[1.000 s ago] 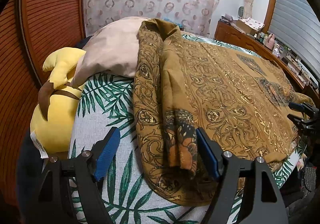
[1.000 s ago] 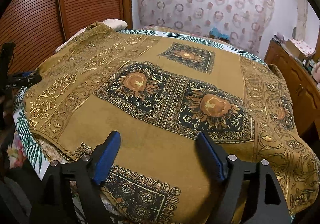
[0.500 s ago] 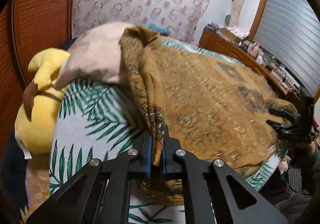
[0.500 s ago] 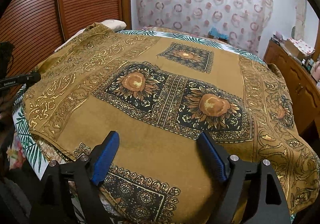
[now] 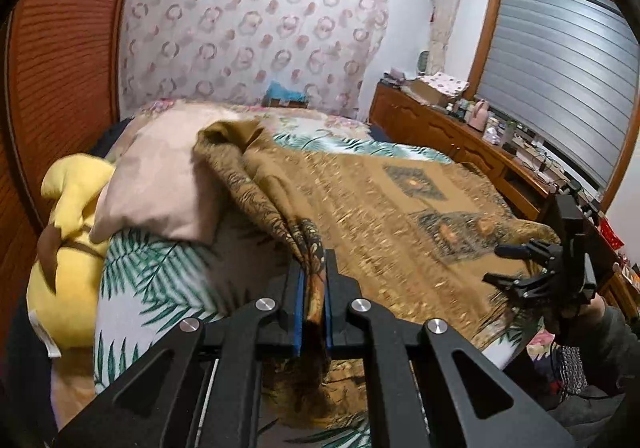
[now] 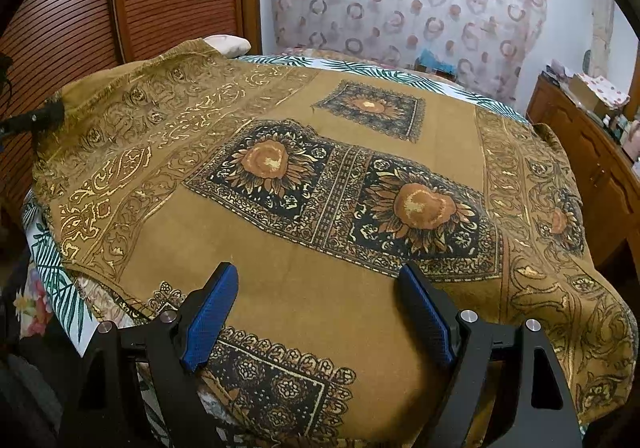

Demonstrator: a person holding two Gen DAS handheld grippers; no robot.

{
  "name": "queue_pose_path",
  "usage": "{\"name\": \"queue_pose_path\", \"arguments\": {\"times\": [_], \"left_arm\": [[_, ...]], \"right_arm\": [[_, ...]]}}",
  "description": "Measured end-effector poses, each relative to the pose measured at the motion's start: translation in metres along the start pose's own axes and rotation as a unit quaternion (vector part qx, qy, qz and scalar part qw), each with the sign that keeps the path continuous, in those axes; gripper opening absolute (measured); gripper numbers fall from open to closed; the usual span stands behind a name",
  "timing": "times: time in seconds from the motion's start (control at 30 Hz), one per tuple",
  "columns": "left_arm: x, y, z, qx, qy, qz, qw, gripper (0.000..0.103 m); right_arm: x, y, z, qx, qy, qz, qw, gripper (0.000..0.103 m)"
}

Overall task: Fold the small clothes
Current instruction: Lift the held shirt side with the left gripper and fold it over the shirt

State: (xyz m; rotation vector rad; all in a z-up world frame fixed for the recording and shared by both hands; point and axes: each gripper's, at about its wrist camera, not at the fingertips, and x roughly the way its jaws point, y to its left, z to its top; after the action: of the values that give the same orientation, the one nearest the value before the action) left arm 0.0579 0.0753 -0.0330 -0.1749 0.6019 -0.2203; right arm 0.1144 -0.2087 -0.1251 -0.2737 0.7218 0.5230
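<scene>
One leaf-print white bed sheet (image 5: 132, 288), one ochre cloth with dark sunflower panels (image 6: 320, 176) spread over it, one beige pillow (image 5: 160, 184), one yellow plush toy (image 5: 68, 248), left gripper (image 5: 313, 312) clenched on cloth's edge, right gripper (image 6: 316, 312) released above cloth.

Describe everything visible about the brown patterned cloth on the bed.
The brown patterned cloth is thin woven fabric printed with gold scrollwork borders and dark sunflower panels. It lies spread over the leaf-print bedsheet, one far corner resting against the pink pillow. The left gripper is shut on its near edge, lifting a ridge.
</scene>
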Motion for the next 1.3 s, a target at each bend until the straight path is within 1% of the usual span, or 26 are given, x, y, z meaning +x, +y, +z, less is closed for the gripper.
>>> {"name": "queue_pose_path", "arguments": {"times": [0.1, 0.17, 0.23, 0.3, 0.4, 0.5, 0.63, 0.8, 1.13, 1.3], "left_arm": [[-0.001, -0.012, 0.009, 0.012, -0.006, -0.009, 0.9999, 0.008], [0.0, -0.019, 0.015, 0.018, -0.009, -0.014, 0.9997, 0.008], [0.001, -0.027, 0.02, 0.026, -0.012, -0.021, 0.9994, 0.008], [0.004, -0.039, 0.028, 0.036, -0.015, -0.033, 0.9987, 0.008], [0.01, -0.058, 0.038, 0.049, -0.018, -0.051, 0.9973, 0.008], [0.017, -0.077, 0.048, 0.063, -0.02, -0.068, 0.9955, 0.008], [0.03, -0.11, 0.061, 0.085, -0.021, -0.097, 0.9915, 0.008], [0.048, -0.152, 0.075, 0.114, -0.017, -0.128, 0.985, 0.008], [0.062, -0.21, 0.096, 0.147, -0.014, -0.17, 0.9743, 0.008], [0.066, -0.238, 0.103, 0.164, -0.013, -0.184, 0.969, 0.008]], "right_arm": [[-0.006, -0.001, -0.006, -0.001, -0.01, 0.005, 1.0, 0.084], [-0.008, -0.003, -0.01, -0.002, -0.005, -0.014, 1.0, 0.084], [-0.013, -0.008, -0.012, 0.012, 0.002, -0.03, 0.999, 0.084], [-0.021, -0.011, -0.014, 0.016, 0.001, -0.035, 0.999, 0.084], [-0.038, -0.014, -0.019, 0.01, -0.015, -0.04, 0.999, 0.084], [-0.056, -0.022, -0.027, 0.019, -0.028, -0.048, 0.998, 0.084], [-0.076, -0.043, -0.038, 0.052, -0.041, -0.045, 0.997, 0.084], [-0.088, -0.062, -0.051, 0.07, -0.042, -0.054, 0.995, 0.084], [-0.107, -0.088, -0.063, 0.098, -0.057, -0.059, 0.992, 0.084], [-0.112, -0.1, -0.068, 0.111, -0.066, -0.063, 0.99, 0.084]]}}
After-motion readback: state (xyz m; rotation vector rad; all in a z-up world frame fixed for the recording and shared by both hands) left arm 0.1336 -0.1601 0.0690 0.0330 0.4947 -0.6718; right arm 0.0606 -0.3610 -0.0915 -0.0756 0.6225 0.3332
